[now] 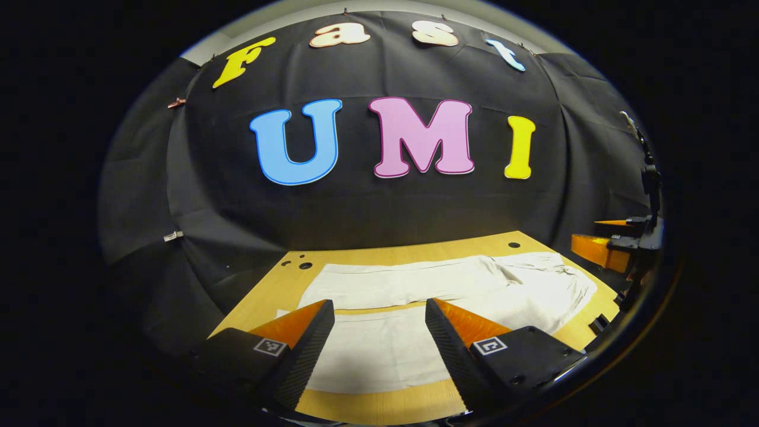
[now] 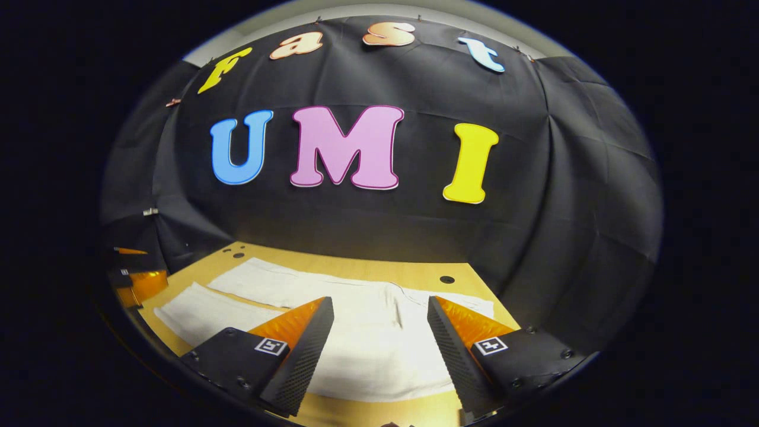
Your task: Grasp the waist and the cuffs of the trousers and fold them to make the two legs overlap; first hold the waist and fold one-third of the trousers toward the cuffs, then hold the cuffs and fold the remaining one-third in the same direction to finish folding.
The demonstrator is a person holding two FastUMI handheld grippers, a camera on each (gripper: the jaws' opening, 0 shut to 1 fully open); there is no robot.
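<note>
A: Trousers [image 1: 450, 284] lie flat and spread on the wooden table [image 1: 261, 302], both legs side by side with a strip of bare wood between them. Nothing is folded yet, by my reading. In your left gripper view the waist end sits off to the right, toward the other gripper [image 1: 616, 243] at the table's edge.

B: And the tongs themselves?

A: Your left gripper [image 1: 379, 323] is wide open, fingers well apart, holding nothing, hovering above the near leg. Your right gripper [image 2: 379, 323] is just as wide and just as empty, above the waist area of the trousers [image 2: 379, 332] in the right gripper view.

B: So what can go wrong from here?

A: Mostly the first pinch. The cloth lies flat against the table, so if you close too high you will catch air; too shallow and you take only the top layer, and the leg will peel apart when lifted.

B: Anything about the overlap?

A: Yes. If your two hands rise unevenly, the near leg will land skewed over the far one, and every later third will inherit that slant. The waist also shows wrinkles in the left gripper view; dragging rather than lifting would likely bunch them further.

B: And the table edge?

A: The near hem sits close to it, so a careless pull could slide the cloth off.
</note>
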